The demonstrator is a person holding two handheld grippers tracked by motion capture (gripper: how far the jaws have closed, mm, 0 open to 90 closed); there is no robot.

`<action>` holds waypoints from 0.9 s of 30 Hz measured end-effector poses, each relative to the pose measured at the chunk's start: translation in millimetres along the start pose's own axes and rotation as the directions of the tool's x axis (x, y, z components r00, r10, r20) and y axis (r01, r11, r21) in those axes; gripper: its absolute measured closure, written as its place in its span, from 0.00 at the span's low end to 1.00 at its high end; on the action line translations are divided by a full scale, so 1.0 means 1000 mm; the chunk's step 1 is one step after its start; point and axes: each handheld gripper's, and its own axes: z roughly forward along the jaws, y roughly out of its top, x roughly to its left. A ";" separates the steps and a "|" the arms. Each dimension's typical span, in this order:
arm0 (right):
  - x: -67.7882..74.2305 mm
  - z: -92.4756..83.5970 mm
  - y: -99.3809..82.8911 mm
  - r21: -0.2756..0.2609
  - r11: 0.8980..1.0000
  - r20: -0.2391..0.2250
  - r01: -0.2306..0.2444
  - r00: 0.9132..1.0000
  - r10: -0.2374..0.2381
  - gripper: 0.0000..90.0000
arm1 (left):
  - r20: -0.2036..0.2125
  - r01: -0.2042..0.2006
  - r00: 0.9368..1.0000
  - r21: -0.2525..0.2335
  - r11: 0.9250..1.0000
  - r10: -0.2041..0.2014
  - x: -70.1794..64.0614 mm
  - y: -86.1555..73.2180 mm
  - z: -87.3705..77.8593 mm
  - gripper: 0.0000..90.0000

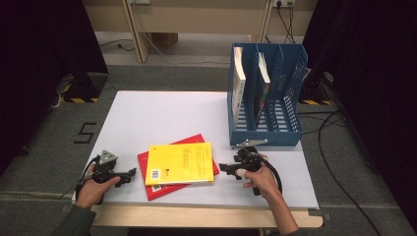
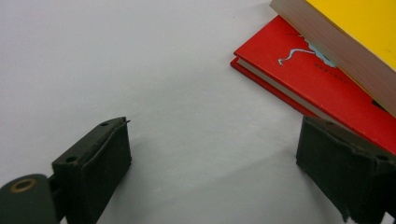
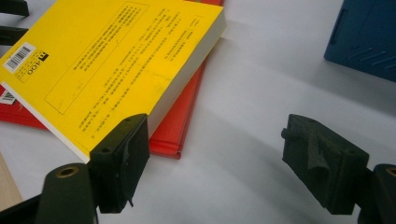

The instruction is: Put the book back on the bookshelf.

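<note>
High view, table: a white table (image 1: pixel 147 118) is seen from above, with a person's forearms coming in from the bottom edge.
High view, books: a yellow book (image 1: pixel 180 163) is laid flat on a red book (image 1: pixel 205 141) near the front of the table, between the two hands; the red one is left showing at the left, the back and the right.
High view, rack: a blue file rack (image 1: pixel 287 88) is stood at the back right of the table, with upright books held in its left and middle compartments.
High view, left gripper: the left gripper (image 1: pixel 129 174) is held low, just left of the books and pointed at them, apart from them.
High view, right gripper: the right gripper (image 1: pixel 224 168) is held just right of the books, pointed at them, in front of the rack.
Left gripper view, jaws: the jaws are spread wide over bare table, with nothing between them.
Left gripper view, books: the red book (image 2: pixel 327 79) and the yellow book (image 2: pixel 364 28) on top of it are seen at the upper right, beyond the right-hand jaw.
Right gripper view, jaws: the jaws are spread wide, with only bare table between them; the left-hand jaw is set right at the near corner of the yellow book (image 3: pixel 112 60), and contact cannot be told.
Right gripper view, books: the red book (image 3: pixel 180 121) is seen jutting out under the yellow one.
Right gripper view, rack: a corner of the blue rack (image 3: pixel 369 37) is seen at the upper right.
</note>
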 end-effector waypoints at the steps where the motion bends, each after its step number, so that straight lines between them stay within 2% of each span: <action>1: 0.000 0.000 0.000 0.000 1.000 0.000 0.000 1.000 0.000 0.26 | 0.000 0.000 1.000 0.000 1.000 0.000 0.000 0.000 0.000 0.10; 7: 0.004 0.002 0.000 -0.001 1.000 -0.022 -0.003 1.000 0.003 0.26 | 0.004 0.002 1.000 0.001 1.000 -0.002 0.001 0.000 0.000 0.10; 9: 0.004 0.004 0.000 -0.006 1.000 -0.040 -0.010 0.999 0.010 0.26 | 0.013 0.012 1.000 -0.008 1.000 -0.011 0.001 0.001 -0.001 0.14; 10: 0.006 0.006 0.001 -0.004 1.000 -0.044 -0.015 0.999 0.014 0.26 | 0.042 0.035 0.999 -0.029 0.999 -0.033 0.000 0.003 -0.004 0.20; 11: 0.006 0.006 0.001 -0.004 1.000 -0.044 -0.010 0.999 0.010 0.26 | 0.042 0.035 0.999 -0.029 0.999 -0.033 0.000 0.003 -0.004 0.17; 12: 0.007 0.007 0.001 -0.003 1.000 -0.044 -0.013 0.999 0.013 0.26 | 0.062 0.048 0.997 -0.061 0.997 -0.045 -0.005 0.006 -0.009 0.15; 13: 0.008 0.009 0.001 -0.002 1.000 -0.048 -0.011 0.999 0.011 0.26 | 0.065 0.046 0.997 -0.071 0.996 -0.041 -0.009 0.007 -0.011 0.18; 15: 0.009 0.010 0.002 0.000 1.000 -0.049 -0.007 0.999 0.007 0.26 | 0.066 0.033 0.997 -0.074 0.997 -0.028 -0.012 0.008 -0.012 0.17; 16: 0.011 0.013 0.003 0.000 1.000 -0.053 -0.004 0.999 0.004 0.26 | 0.076 0.024 0.997 -0.076 0.997 -0.018 -0.020 0.010 -0.012 0.16; 17: 0.012 0.014 0.004 0.002 1.000 -0.056 -0.004 0.998 0.004 0.26 | 0.076 0.024 0.997 -0.076 0.997 -0.018 -0.020 0.010 -0.012 0.16; 18: 0.014 0.015 0.004 0.003 1.000 -0.059 -0.005 0.998 0.005 0.26 | 0.090 0.001 0.996 -0.070 0.998 0.006 -0.028 0.011 -0.013 0.16; 21: 0.019 0.021 0.006 0.009 1.000 -0.071 0.010 0.997 -0.009 0.26 | 0.093 -0.042 0.995 -0.048 0.998 0.047 -0.039 0.012 -0.011 0.16; 22: 0.020 0.023 0.007 0.013 1.000 -0.072 0.010 0.997 -0.009 0.26 | 0.080 -0.049 0.995 -0.052 0.997 0.053 -0.041 0.012 -0.011 0.17; 27: 0.022 0.029 0.008 0.018 1.000 -0.076 0.020 0.997 -0.019 0.26 | 0.077 -0.047 0.996 -0.050 0.998 0.051 -0.042 0.012 -0.012 0.16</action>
